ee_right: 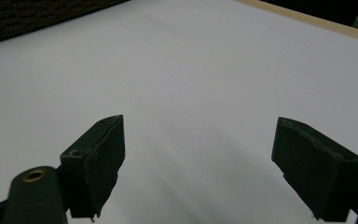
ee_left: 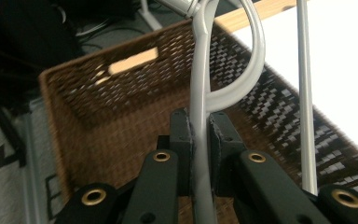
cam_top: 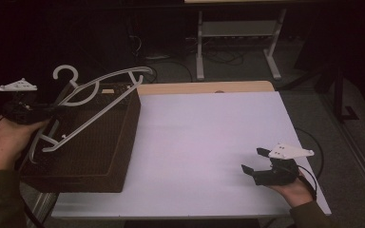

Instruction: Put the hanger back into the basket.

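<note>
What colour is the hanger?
Light grey hanger, clearest in the left gripper view.

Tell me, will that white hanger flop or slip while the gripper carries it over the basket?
The hanger probably stays stiff: its thin bars keep their shape above the basket. It looks light, being an open frame. It might swivel or slip, since the left gripper pinches just one smooth, rounded bar.
</note>
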Motion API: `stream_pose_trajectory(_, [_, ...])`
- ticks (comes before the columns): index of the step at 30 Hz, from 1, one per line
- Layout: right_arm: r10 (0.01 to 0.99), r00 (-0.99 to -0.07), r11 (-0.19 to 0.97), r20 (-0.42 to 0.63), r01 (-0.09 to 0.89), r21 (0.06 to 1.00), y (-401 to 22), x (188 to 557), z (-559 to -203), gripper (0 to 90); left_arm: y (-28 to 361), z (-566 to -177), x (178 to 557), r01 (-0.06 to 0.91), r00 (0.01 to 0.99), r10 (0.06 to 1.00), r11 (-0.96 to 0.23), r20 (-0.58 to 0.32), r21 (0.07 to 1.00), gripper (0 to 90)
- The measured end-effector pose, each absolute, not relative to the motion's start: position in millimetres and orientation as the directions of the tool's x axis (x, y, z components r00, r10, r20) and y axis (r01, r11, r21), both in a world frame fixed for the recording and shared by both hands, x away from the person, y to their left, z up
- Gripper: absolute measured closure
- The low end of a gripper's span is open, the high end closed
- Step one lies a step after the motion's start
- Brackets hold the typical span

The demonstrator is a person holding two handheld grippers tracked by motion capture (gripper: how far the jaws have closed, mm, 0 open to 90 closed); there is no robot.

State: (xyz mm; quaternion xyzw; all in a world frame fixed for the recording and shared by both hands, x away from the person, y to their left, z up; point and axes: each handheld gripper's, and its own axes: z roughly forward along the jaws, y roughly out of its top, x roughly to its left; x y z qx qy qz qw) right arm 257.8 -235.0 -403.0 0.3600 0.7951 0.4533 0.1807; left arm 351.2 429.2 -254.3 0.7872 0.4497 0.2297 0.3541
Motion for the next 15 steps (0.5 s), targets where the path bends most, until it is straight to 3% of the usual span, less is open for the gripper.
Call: stream_pose_trajectory(15, [0.742, -0.669, 0.332, 0.041, 0.42, 0.845, -236, 259, -404, 16.9, 465, -273, 344, 0.627, 0.402, 0.913, -0.328, 0.067, 0.707, 82.2])
